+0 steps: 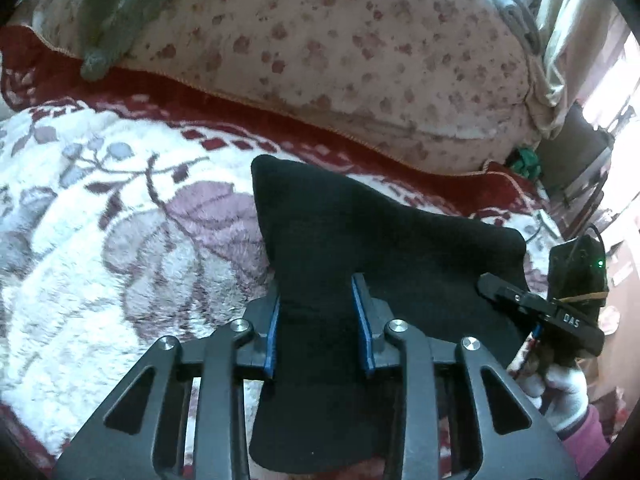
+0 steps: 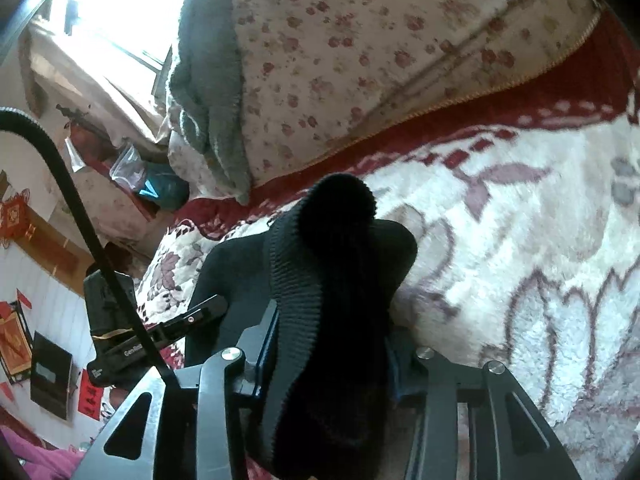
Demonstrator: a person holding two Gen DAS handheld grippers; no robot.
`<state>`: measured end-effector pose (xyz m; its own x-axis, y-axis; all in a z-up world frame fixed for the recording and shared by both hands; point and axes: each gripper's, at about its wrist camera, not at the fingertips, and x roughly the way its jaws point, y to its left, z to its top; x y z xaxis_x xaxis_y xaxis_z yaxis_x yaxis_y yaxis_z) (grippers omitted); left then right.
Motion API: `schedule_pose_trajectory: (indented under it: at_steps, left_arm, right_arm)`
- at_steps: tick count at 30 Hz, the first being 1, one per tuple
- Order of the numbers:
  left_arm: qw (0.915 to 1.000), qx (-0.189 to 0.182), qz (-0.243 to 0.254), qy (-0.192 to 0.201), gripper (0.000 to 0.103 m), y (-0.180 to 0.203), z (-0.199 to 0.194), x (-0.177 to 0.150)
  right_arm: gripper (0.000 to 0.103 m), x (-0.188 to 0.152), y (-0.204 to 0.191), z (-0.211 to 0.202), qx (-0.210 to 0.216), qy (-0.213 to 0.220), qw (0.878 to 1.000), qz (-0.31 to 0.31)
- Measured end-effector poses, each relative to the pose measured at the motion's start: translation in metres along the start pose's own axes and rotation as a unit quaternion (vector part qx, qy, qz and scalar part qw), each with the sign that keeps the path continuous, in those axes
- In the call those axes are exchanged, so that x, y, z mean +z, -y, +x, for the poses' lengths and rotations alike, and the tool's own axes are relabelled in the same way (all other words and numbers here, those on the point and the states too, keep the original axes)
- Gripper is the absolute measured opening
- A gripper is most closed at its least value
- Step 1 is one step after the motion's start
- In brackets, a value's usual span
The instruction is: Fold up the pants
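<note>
Two grippers, left and right, each pinch black pants over a floral blanket; the right gripper's body reads "DAS".

Black pants, white floral blanket, rose-print quilt

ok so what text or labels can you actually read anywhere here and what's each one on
"DAS": white letters on the black body of the right claw, seen from the left wrist view.
"Gen..." then cut off: on the black body of the left claw, seen from the right wrist view.
Red wall decorations: characters too blurred to read.
Black pants: no visible label.
</note>
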<state>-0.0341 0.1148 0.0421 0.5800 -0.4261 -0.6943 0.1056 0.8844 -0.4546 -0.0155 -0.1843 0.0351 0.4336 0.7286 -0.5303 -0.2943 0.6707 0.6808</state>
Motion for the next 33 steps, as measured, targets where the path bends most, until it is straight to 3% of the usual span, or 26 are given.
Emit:
schedule_pose_trajectory:
  at_steps: [6,13,19,23,25,27,31,33]
  left_arm:
    - [0.9985,0.033,0.001,0.043,0.029,-0.026,-0.056,0.018]
    - [0.9913,0.098,-0.024,0.085,0.029,-0.093,-0.117,0.034]
    - [0.9847,0.13,-0.081,0.083,0.029,-0.159,-0.128,0.026]
    - [0.9805,0.14,-0.123,0.062,0.031,-0.199,-0.111,0.012]
    - [0.9782,0.144,-0.133,0.07,0.052,-0.21,-0.103,0.006]
    - [0.9743,0.153,-0.142,0.084,0.072,-0.214,-0.103,0.001]
    - [0.9734,0.155,-0.144,0.089,0.074,-0.217,-0.104,-0.002]
    - [0.9704,0.178,-0.134,0.094,0.074,-0.209,-0.111,-0.002]
  right_arm:
    - [0.041,0.013,-0.055,0.022,0.041,-0.004,0.999,-0.035]
    - [0.041,0.018,-0.114,0.096,0.099,-0.034,0.994,-0.037]
    - [0.041,0.011,-0.147,0.17,0.111,-0.079,0.99,-0.039]
    - [0.043,0.0,-0.152,0.211,0.077,-0.112,0.989,-0.052]
    - [0.049,-0.005,-0.144,0.221,0.052,-0.117,0.991,-0.049]
    - [0.051,-0.006,-0.135,0.223,0.057,-0.108,0.991,-0.047]
    - [0.051,0.002,-0.136,0.218,0.046,-0.115,0.991,-0.051]
    - [0.051,0.006,-0.144,0.208,0.029,-0.11,0.991,-0.067]
